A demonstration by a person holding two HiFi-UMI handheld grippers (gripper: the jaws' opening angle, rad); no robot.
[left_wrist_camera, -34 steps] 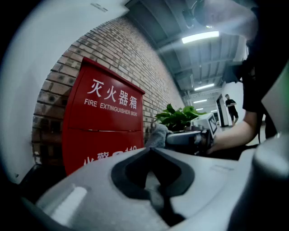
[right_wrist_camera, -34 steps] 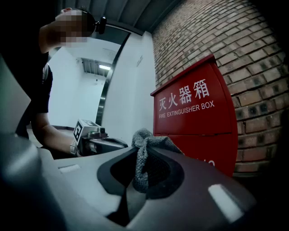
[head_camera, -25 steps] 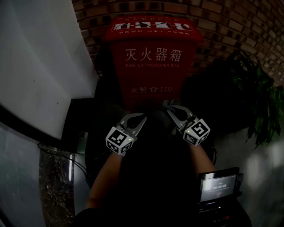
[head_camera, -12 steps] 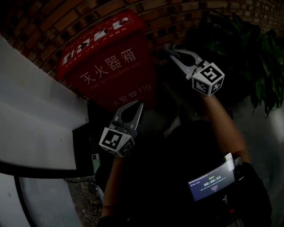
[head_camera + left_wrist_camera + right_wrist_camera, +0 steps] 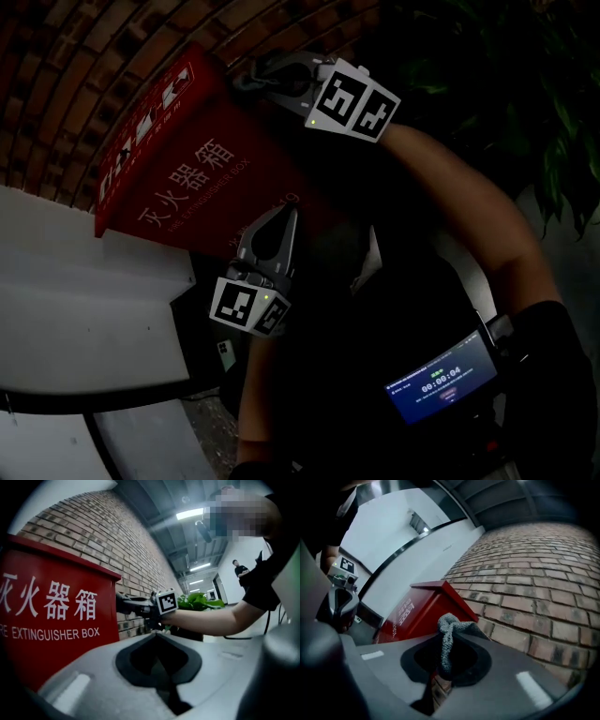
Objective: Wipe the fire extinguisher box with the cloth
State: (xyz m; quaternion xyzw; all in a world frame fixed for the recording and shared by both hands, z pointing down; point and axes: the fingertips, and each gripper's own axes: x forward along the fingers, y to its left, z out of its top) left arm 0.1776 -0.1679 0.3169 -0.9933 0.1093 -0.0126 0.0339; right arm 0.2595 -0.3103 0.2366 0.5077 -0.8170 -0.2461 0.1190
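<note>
The red fire extinguisher box stands against the brick wall, with white lettering on its front. My right gripper is up at the box's top right corner, beside its lid edge. It is shut on a grey cloth, which bunches up between the jaws and hangs down. My left gripper is lower, in front of the box's lower face; it is shut and holds nothing. In the left gripper view the right gripper shows past the box's side. Whether the cloth touches the box I cannot tell.
A brick wall runs behind and right of the box. A green plant stands to the right. A white curved wall lies to the left. A lit screen hangs at the person's waist. Another person stands far off.
My right gripper has risen with the cloth from in front of the box's lower face to its top right corner. The head view has tilted. The left gripper has barely moved.
</note>
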